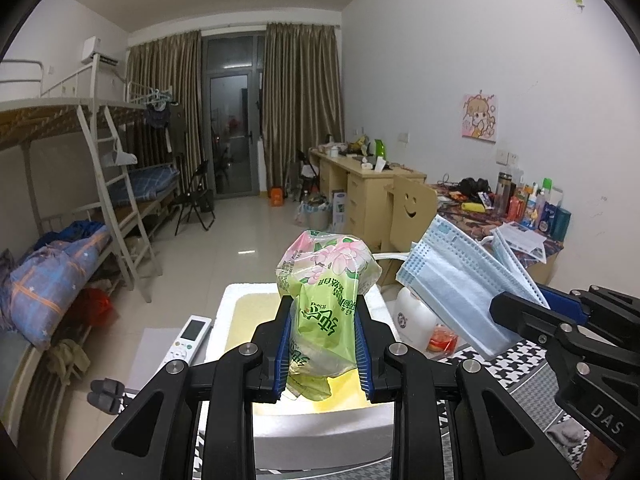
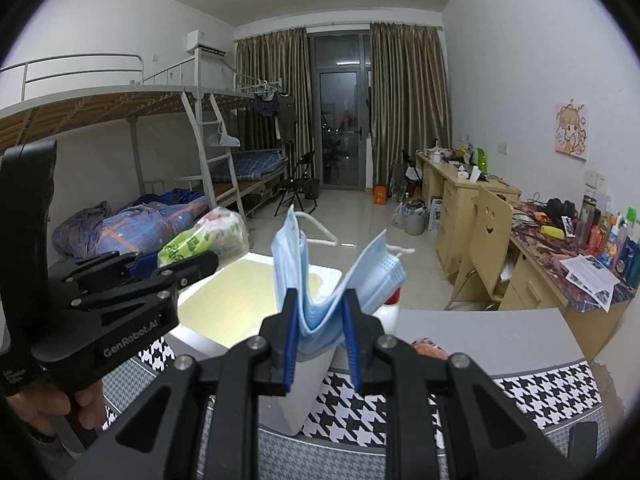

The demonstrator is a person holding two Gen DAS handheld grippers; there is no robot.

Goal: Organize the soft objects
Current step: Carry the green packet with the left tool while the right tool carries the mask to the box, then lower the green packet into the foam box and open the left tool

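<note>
My left gripper (image 1: 322, 308) is shut on a green and pink tissue pack (image 1: 324, 280), held upright over a white foam box (image 1: 248, 300) with a yellowish inside. The same pack (image 2: 208, 236) shows at the left of the right wrist view, in the left gripper (image 2: 176, 264). My right gripper (image 2: 320, 300) is shut on a folded bundle of blue face masks (image 2: 308, 276), its ends sticking up in a V above the foam box (image 2: 208, 308). In the left wrist view the masks (image 1: 456, 280) and right gripper (image 1: 516, 308) hang to the right of the box.
The box stands on a houndstooth cloth (image 2: 440, 396). A white remote (image 1: 188, 338) lies left of it, a white jug (image 1: 412, 312) and a red packet (image 1: 442, 340) to its right. A cluttered desk (image 2: 580, 256), a smiley chair (image 2: 486, 236) and a bunk bed (image 2: 120, 224) stand beyond. A hand (image 2: 48, 404) holds the left gripper.
</note>
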